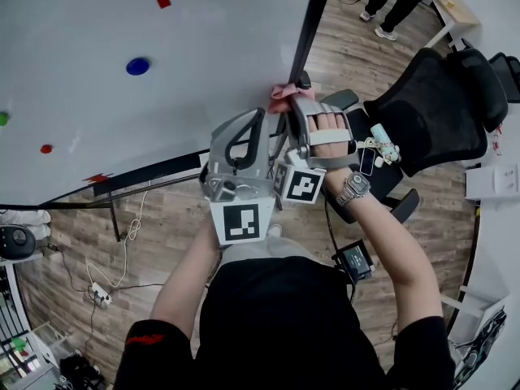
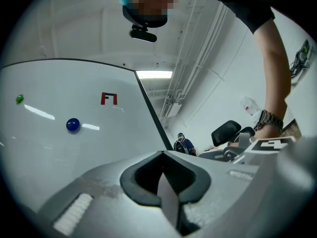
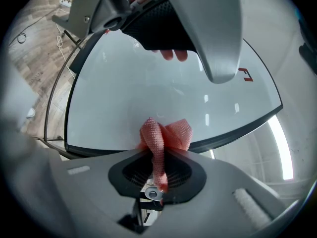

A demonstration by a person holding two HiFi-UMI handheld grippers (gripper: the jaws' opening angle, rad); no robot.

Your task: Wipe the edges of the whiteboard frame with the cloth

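Nearest, my left gripper (image 2: 163,175) sits with jaws pressed together, empty. My right gripper (image 3: 156,177) pinches the pink cloth (image 3: 166,135) at the whiteboard frame (image 3: 231,133). The hold is only a thin fold, so dragging friction could tug it free.

A wood-plank floor (image 1: 162,250) carries everything here. A black office chair (image 1: 439,108) stands on it at the right. Just below the chair, a small black box (image 1: 356,260) lies on the planks, with a cable running to it. Well to the chair's left a white power strip (image 1: 99,296) lies flat, its white cord (image 1: 128,238) looping up beside the whiteboard stand (image 1: 114,222). Beyond the chair, a person's shoes (image 1: 376,23) rest on the floor
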